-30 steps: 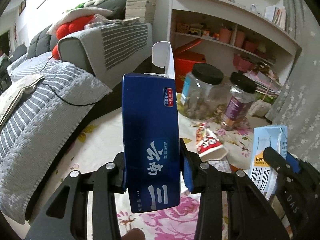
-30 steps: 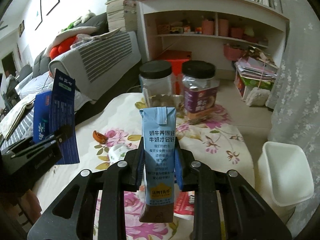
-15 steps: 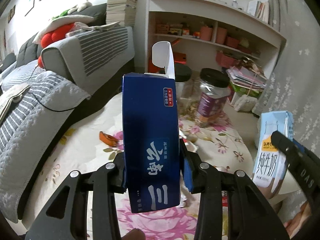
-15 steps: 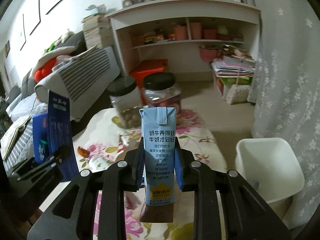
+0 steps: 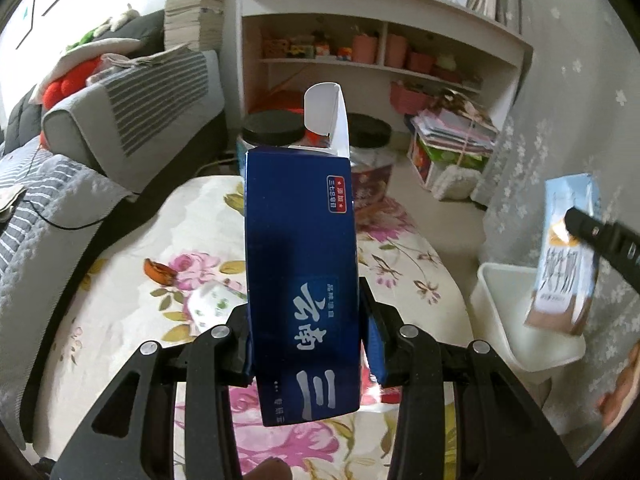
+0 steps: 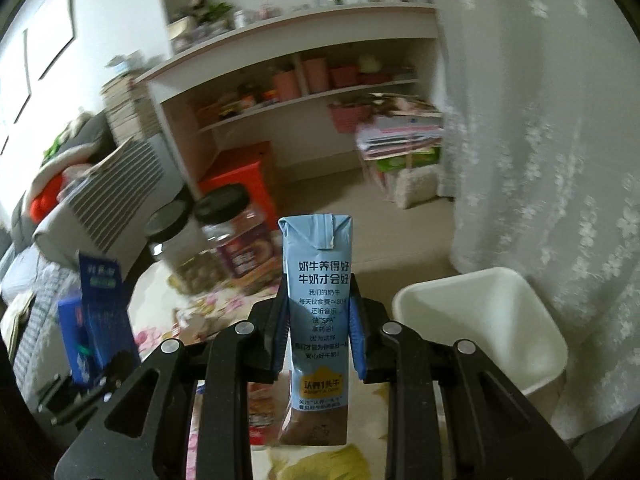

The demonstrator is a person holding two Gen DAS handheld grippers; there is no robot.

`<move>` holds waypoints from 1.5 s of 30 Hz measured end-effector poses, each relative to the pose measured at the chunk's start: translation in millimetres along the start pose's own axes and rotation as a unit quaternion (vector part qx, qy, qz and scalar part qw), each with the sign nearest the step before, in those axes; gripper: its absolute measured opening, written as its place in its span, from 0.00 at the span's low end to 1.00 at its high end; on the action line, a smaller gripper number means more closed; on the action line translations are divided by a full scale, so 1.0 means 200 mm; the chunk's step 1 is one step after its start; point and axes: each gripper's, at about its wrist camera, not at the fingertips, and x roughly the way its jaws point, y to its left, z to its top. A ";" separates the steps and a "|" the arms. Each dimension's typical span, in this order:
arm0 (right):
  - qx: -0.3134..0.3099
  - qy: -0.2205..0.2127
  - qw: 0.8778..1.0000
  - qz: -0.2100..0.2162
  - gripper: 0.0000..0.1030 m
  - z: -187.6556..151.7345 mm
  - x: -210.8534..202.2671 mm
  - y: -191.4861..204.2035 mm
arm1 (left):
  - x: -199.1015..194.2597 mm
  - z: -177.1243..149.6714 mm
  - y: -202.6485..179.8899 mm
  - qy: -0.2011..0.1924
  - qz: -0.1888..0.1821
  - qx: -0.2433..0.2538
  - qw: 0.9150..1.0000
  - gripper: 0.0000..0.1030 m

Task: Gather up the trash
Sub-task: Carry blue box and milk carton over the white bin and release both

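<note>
Living room, cluttered: floral tablecloth (image 5: 132, 280) over a low table, striped grey sofa (image 5: 132, 96) at ten o'clock, white shelf unit (image 5: 380, 52) at twelve, flower-print sheer curtain (image 6: 540, 160) at two to three. Left gripper (image 5: 306, 344) level, pointing forward over the table, its fingers closed against both sides of a dark blue carton (image 5: 300, 280) held upright; top flap open, white inside, standing up. Carton is glossy card, rectangular; white Chinese characters down the face, a small red-and-white badge near the upper right corner, print too small to read. Right gripper (image 6: 318, 336) also level, blue-padded fingers (image 6: 357, 344) pinched on a pale blue milk carton (image 6: 316, 320), upright, slim, folded top seam, brown band at the base. Legible on it: "奶牛养得好 牛奶才会好", "SPA", and a yellow patch lower down whose text blurs. From the left wrist view that carton (image 5: 564, 256) hangs at three o'clock, over the near rim of a white plastic bin (image 5: 504, 320), tilted slightly. Bin (image 6: 480, 320) is squarish with rounded corners, matte, standing on the floor just beside the table edge. On the cloth: an orange scrap (image 5: 159, 272) at nine o'clock, a crumpled white wrapper (image 5: 212, 308) near the left fingers. Two clear jars with black lids (image 6: 232, 232) stand at the table's far end.
</note>
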 end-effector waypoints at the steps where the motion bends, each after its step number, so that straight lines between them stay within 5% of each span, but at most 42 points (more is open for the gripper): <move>1: 0.009 -0.001 1.000 -0.007 0.24 0.01 0.01 -0.04 | 0.01 0.00 -0.02 0.001 -0.001 0.002 1.000 0.39; 16: 0.110 0.013 0.986 -0.123 0.26 0.07 0.08 -0.65 | 0.08 0.05 -0.50 0.010 -0.058 0.051 0.997 0.39; 18: 0.119 0.009 0.984 -0.134 0.33 0.07 0.06 -0.71 | 0.10 0.06 -0.61 0.013 -0.070 0.060 0.996 0.39; 20: 0.137 -0.005 0.979 -0.150 0.63 0.08 0.02 -0.77 | 0.12 0.07 -0.70 0.014 -0.080 0.070 0.994 0.39; 25: 0.176 -0.033 0.968 -0.176 0.82 0.10 -0.09 -0.91 | 0.15 0.08 -0.93 0.021 -0.103 0.098 0.990 0.39; 34: 0.228 -0.074 0.945 -0.225 0.93 0.09 -0.25 -1.09 | 0.18 0.09 -1.28 0.042 -0.156 0.139 0.977 0.41; 36: 0.244 -0.083 0.940 -0.226 0.93 0.09 -0.29 -1.14 | 0.18 0.11 -1.34 0.044 -0.164 0.147 0.974 0.56; 38: 0.252 -0.088 0.936 -0.228 0.93 0.09 -0.31 -1.16 | 0.18 0.12 -1.38 0.045 -0.174 0.151 0.972 0.61; 45: 0.233 -0.092 0.939 -0.235 0.93 0.09 -0.32 -1.11 | 0.14 0.11 -1.33 0.034 -0.163 0.156 0.974 0.66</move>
